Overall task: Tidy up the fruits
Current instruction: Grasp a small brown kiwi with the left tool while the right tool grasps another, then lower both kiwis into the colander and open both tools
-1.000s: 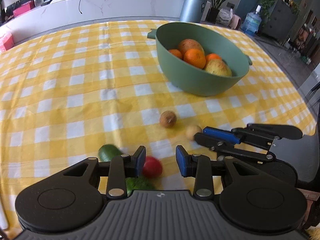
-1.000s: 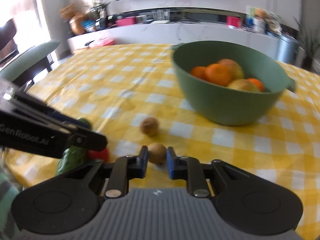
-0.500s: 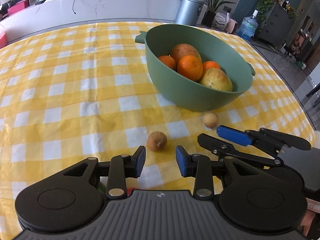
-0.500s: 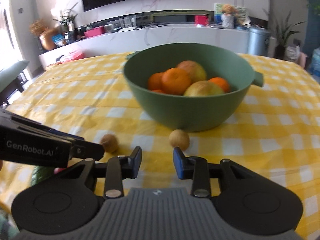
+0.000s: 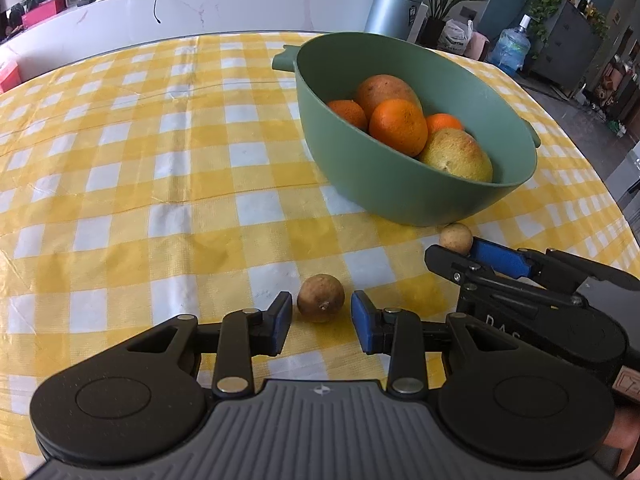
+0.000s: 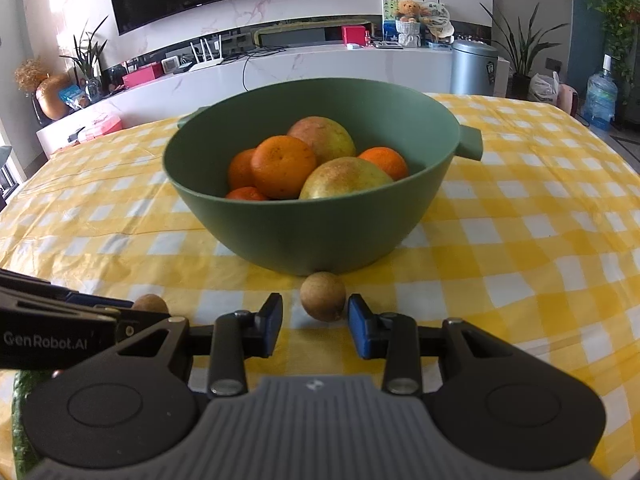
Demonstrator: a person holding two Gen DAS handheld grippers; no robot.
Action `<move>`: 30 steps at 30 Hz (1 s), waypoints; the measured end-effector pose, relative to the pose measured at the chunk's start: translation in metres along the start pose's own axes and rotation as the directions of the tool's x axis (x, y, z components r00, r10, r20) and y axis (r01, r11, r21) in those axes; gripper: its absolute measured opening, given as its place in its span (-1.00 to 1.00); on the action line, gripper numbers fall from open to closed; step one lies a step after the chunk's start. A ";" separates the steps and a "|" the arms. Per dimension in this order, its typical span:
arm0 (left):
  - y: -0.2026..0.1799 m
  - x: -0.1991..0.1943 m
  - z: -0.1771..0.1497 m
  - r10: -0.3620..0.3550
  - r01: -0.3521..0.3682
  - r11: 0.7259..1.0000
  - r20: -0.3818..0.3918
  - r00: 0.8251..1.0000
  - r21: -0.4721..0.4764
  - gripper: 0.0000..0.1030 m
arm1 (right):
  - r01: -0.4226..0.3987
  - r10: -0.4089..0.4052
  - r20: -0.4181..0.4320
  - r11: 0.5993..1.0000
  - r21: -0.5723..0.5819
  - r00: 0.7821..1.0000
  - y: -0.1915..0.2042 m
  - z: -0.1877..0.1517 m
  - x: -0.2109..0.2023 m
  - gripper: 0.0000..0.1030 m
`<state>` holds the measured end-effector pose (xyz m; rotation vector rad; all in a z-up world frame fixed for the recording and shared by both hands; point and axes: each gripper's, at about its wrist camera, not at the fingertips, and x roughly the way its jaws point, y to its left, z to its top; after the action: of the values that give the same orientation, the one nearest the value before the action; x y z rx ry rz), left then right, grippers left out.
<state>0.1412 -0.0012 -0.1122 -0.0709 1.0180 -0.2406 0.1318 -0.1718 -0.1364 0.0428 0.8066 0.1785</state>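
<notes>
A green bowl (image 5: 400, 196) (image 6: 312, 236) holds oranges (image 5: 398, 126) and yellowish pears. Two small brown round fruits lie on the yellow checked cloth in front of it. The darker small fruit (image 5: 321, 298) (image 6: 150, 304) sits between the tips of my left gripper (image 5: 320, 318). Its jaws are closing, but a gap still shows on each side of the fruit. The paler small fruit (image 6: 323, 296) (image 5: 456, 237) rests against the bowl's foot, just ahead of and between the tips of my right gripper (image 6: 315, 320), which is open and not touching it.
A dark green fruit (image 6: 18, 404) shows at the lower left edge of the right wrist view, under the left gripper's body. The two grippers lie close side by side. The checked table (image 5: 160, 160) stretches left of the bowl; a white counter stands behind.
The right gripper has opened, and the paler fruit now lies by the bowl. The left gripper left the red and green fruits and now frames the darker small fruit.
</notes>
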 end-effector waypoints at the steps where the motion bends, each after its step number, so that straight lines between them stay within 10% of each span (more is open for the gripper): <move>1: 0.001 0.000 0.000 -0.001 0.001 1.000 0.002 1.000 -0.004 -0.28 | 0.001 -0.001 -0.001 1.000 0.002 1.000 0.000 0.000 0.001 -0.35; 30: -0.011 -0.043 0.014 -0.041 0.047 0.994 0.056 0.998 -0.096 -0.45 | -0.106 0.109 0.071 0.993 -0.045 0.992 0.007 0.002 -0.037 -0.58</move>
<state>0.1295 -0.0025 -0.0667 -0.1876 0.9753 -0.2278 0.1068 -0.1717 -0.1078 0.0536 0.7272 0.2937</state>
